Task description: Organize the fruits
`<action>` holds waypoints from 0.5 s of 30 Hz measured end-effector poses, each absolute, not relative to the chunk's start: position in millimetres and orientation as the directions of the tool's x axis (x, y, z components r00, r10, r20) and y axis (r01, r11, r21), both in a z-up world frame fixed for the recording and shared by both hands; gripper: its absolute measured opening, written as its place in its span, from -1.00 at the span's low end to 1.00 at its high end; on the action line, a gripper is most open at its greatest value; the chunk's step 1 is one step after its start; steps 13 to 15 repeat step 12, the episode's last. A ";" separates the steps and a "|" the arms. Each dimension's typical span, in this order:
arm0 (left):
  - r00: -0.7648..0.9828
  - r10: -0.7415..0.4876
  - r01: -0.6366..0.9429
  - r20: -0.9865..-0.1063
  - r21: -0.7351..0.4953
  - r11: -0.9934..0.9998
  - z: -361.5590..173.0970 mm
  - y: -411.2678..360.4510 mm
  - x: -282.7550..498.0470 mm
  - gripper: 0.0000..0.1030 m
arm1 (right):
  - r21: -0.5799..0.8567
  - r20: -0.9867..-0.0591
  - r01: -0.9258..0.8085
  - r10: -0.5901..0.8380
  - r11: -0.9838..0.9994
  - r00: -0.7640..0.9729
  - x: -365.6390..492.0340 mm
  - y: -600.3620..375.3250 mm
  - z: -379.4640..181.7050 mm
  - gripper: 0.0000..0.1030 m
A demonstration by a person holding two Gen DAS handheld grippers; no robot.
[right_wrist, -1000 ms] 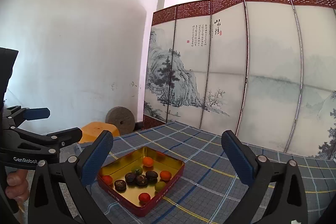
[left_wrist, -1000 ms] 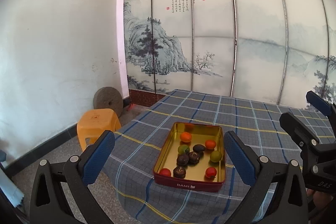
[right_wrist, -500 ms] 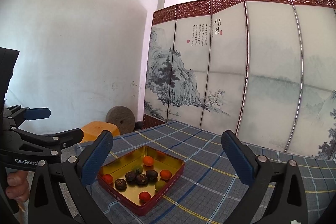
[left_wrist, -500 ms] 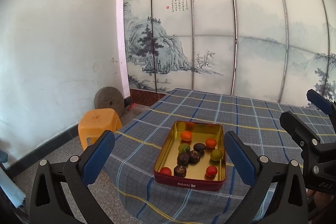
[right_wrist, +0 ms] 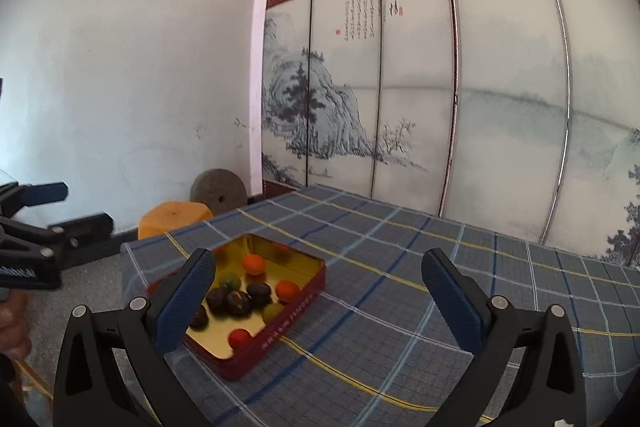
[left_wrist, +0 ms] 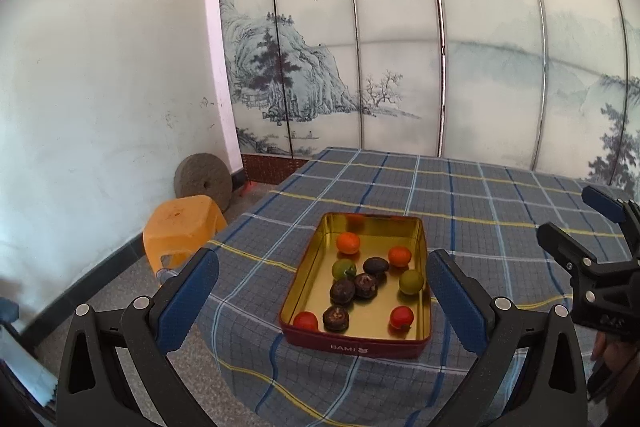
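While both grippers hover above the near edge of the table, the left gripper (left_wrist: 322, 281) and the right gripper (right_wrist: 318, 285) have their blue-padded jaws spread wide, holding nothing. Between them and ahead sits the shallow red tin tray with a gold inside (left_wrist: 424, 239), on the blue-grey checked tablecloth (left_wrist: 460, 203), holding small orange, green, red and dark brown fruits (left_wrist: 365, 285). Nothing stands between the jaws and the tray. Beside the table are an orange plastic stool (left_wrist: 180, 223) and a round grey millstone (left_wrist: 203, 181); a painted folding screen (left_wrist: 400, 47) stands behind.
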State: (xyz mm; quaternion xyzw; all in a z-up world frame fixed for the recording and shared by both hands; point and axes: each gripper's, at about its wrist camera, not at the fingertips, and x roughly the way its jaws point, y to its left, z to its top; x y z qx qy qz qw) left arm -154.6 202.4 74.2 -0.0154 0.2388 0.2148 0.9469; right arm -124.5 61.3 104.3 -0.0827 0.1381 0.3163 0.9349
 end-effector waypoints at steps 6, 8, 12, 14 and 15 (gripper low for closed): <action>0.769 0.422 -0.416 -0.480 0.124 0.901 70.5 198.8 -126.1 1.00 | -0.135 -0.546 -0.509 0.364 0.850 0.754 -26.5 19.2 47.1 0.99; 0.763 0.420 -0.417 -0.492 0.122 0.901 69.8 200.4 -117.2 1.00 | -0.151 -0.632 -0.477 0.286 0.866 0.720 7.0 2.0 24.7 0.99; 0.747 0.418 -0.417 -0.517 0.125 0.900 68.6 204.5 -99.7 1.00 | -0.151 -0.729 -0.400 0.172 0.904 0.662 60.9 -43.1 -13.3 0.99; 0.747 0.418 -0.417 -0.517 0.125 0.900 68.6 204.5 -99.7 1.00 | -0.151 -0.729 -0.400 0.172 0.904 0.662 60.9 -43.1 -13.3 0.99; 0.747 0.418 -0.417 -0.517 0.125 0.900 68.6 204.5 -99.7 1.00 | -0.151 -0.729 -0.400 0.172 0.904 0.662 60.9 -43.1 -13.3 0.99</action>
